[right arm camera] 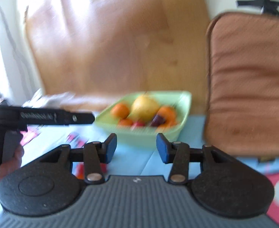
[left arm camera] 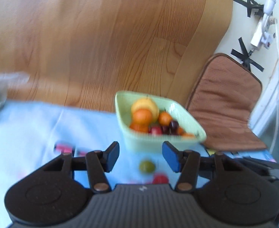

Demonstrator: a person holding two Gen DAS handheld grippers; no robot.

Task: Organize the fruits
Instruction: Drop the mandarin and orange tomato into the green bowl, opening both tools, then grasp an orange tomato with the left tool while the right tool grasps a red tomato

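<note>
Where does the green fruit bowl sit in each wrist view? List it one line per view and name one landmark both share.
Left wrist: the green bowl lies right of centre, just beyond the open left gripper.
Right wrist: the bowl lies at centre, just beyond the open right gripper.
Shared landmark: the brown cushion, right of the bowl in both.

surface: blue cloth (left arm camera: 35,121) | on it: green bowl (left arm camera: 139,142), green fruit (left arm camera: 147,166), red fruit (left arm camera: 160,179)
</note>
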